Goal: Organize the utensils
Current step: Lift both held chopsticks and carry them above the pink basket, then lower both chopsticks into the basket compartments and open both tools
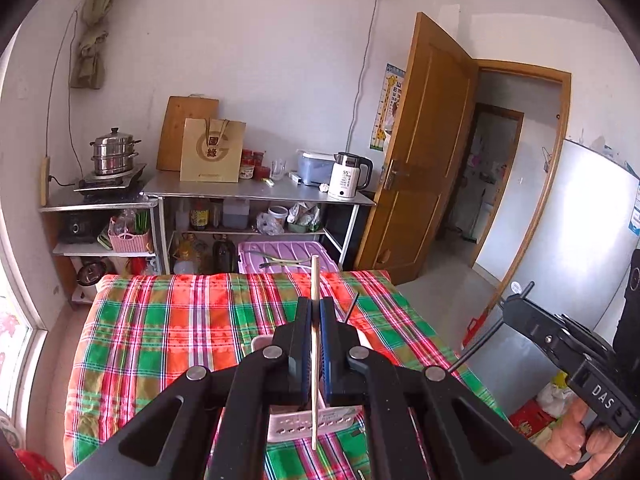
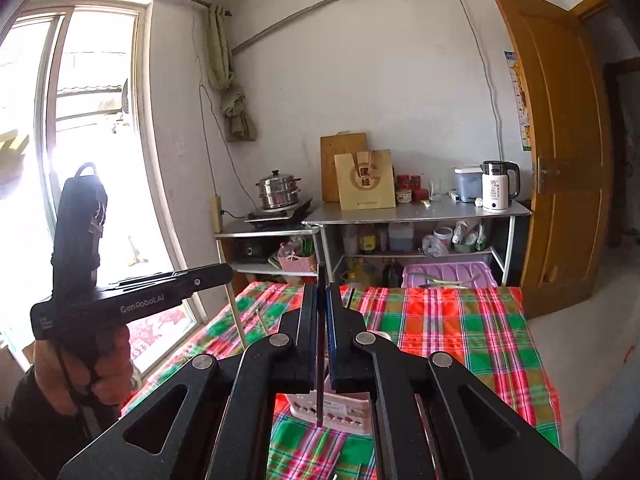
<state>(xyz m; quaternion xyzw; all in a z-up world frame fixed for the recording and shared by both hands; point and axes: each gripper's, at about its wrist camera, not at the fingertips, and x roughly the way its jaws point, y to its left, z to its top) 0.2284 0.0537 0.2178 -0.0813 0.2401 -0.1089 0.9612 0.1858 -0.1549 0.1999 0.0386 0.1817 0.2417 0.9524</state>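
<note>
Sunlit kitchen corner, with a plaid tablecloth (image 1: 168,320) spread over the table in the foreground: two hand-held tongs hang above the cloth, each pinching a single chopstick. The left gripper (image 1: 316,312) has its blue pads pressed together on a pale wooden chopstick (image 1: 315,280), which runs along the jaws, one end poking out beyond the tips toward the far shelves, the other trailing back below. The right gripper (image 2: 322,300) is likewise clamped on a dark chopstick (image 2: 320,400), its long axis also in line with the fingers, the lower end hanging down. Directly beneath both tools sits a white perforated utensil holder (image 1: 300,424) on the cloth; in the right wrist view the dark stick's lower end hangs just above the holder, while the pale stick's lower end crosses the holder's front wall in the left wrist view. Judged from this, the coming move turns on lowering each stick into the holder below, and the right hand looks the better lined up. Beyond the table stand a steel counter (image 1: 256,190) with a kettle (image 1: 348,176), a steamer pot (image 1: 114,152) and an open wooden door (image 1: 424,152).
</note>
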